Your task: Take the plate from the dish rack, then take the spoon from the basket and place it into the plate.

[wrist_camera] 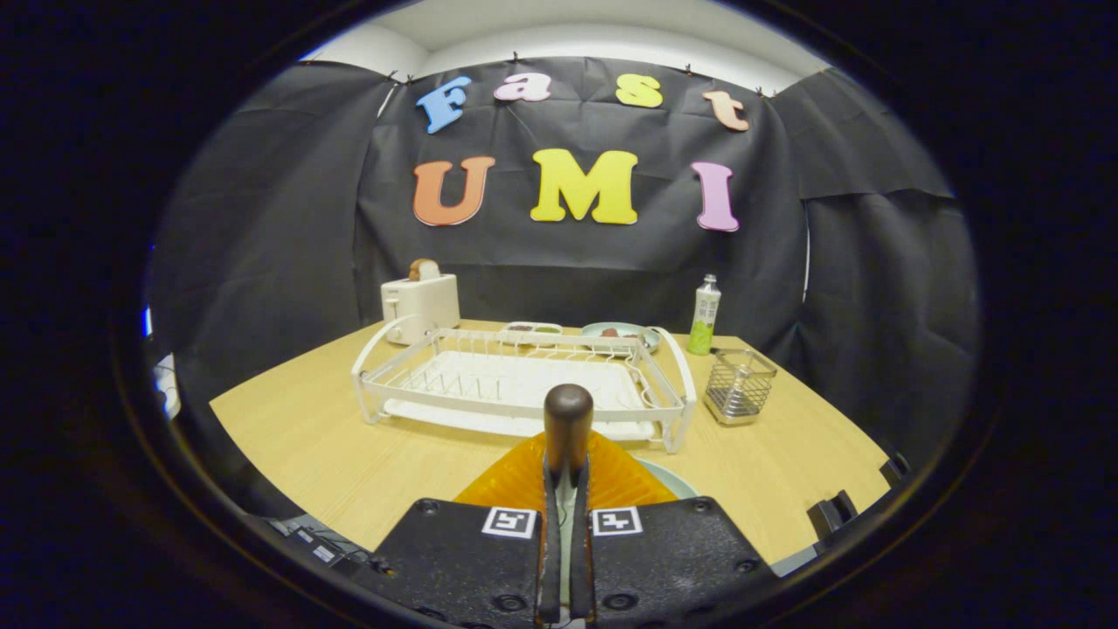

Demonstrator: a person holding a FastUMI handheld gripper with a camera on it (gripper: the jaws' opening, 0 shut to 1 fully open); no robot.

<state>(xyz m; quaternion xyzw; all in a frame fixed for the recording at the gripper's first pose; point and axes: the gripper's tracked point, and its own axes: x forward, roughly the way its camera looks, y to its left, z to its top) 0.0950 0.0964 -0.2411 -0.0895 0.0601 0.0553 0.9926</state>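
Hand-held gripper (566, 489) clamping spoon (568, 424) over plate (672, 479)

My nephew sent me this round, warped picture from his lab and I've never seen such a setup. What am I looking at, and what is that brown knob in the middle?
The camera rides on a handheld two-finger gripper and looks forward along its fingers, hence the fisheye bend. The fingers are closed on the dark brown handle of a spoon, which stands up between them. Just under it lies a pale plate on the wooden table. Beyond stand a white dish rack, a wire basket beside it, then a toaster, a bottle and some small dishes by the black cloth wall.
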